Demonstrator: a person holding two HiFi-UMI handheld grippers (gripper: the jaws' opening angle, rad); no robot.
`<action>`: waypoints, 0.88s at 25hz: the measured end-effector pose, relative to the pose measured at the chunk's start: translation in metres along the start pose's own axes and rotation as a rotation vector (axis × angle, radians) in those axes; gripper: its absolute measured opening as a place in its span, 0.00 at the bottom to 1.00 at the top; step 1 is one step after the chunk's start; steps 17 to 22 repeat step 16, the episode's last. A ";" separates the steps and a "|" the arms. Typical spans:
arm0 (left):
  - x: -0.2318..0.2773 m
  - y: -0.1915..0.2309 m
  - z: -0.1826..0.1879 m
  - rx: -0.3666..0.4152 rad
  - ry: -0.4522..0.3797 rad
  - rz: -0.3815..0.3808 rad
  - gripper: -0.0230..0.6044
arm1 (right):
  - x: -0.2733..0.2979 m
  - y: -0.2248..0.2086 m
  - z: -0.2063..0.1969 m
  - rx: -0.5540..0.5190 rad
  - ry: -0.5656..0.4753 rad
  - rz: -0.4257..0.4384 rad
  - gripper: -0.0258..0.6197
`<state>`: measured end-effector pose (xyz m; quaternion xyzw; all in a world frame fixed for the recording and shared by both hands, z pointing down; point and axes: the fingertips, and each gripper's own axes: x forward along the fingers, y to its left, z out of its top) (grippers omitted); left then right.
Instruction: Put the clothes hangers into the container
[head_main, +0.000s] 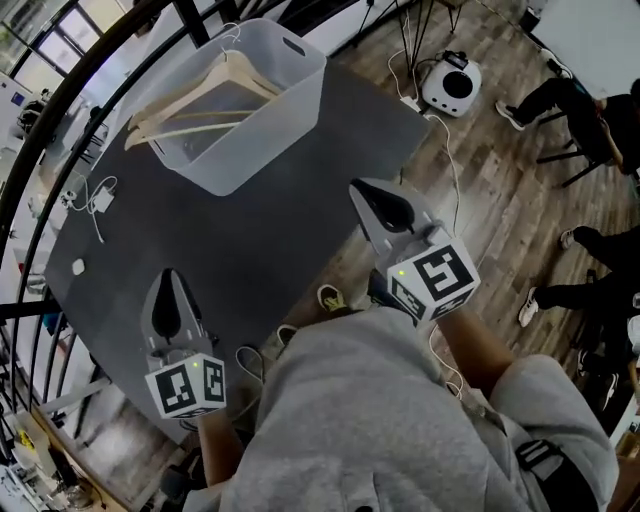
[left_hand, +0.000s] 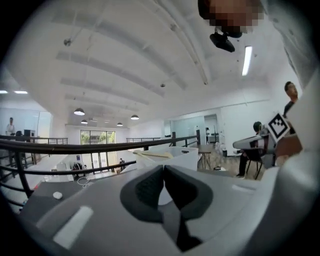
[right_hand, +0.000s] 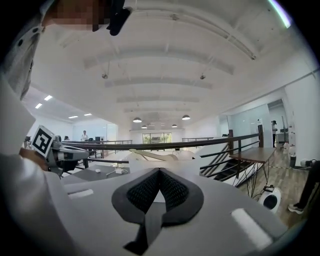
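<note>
Both grippers were held close to the body. The left gripper (head_main: 170, 282) hung over the table's (head_main: 230, 250) near edge, jaws shut tight w/ nothing btwn them. The right gripper (head_main: 368, 196), by the right edge, was the same: pads together, empty. The wooden hangers (head_main: 205, 95) lay inside the white container (head_main: 272, 132) at the table's far end, arm tips poking over its left rim. No loose hanger showed on the table, so the job looked done, prob. Handling-wise they'd be stiff, light, smooth wood, likely a bit slippery. Best hold was across a flat arm near the neck, not the thin hook, which would swing.
</note>
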<state>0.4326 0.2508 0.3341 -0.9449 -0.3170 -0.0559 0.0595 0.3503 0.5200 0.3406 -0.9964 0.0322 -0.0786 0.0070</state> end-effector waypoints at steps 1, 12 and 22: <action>-0.001 -0.002 -0.004 -0.012 0.008 -0.001 0.06 | 0.001 0.001 0.001 -0.002 0.001 0.003 0.04; 0.014 -0.024 0.003 -0.007 0.003 -0.023 0.06 | -0.002 -0.021 0.004 -0.016 -0.009 0.007 0.04; 0.018 -0.034 0.007 0.008 0.006 -0.030 0.06 | -0.005 -0.032 0.006 -0.016 -0.012 0.002 0.04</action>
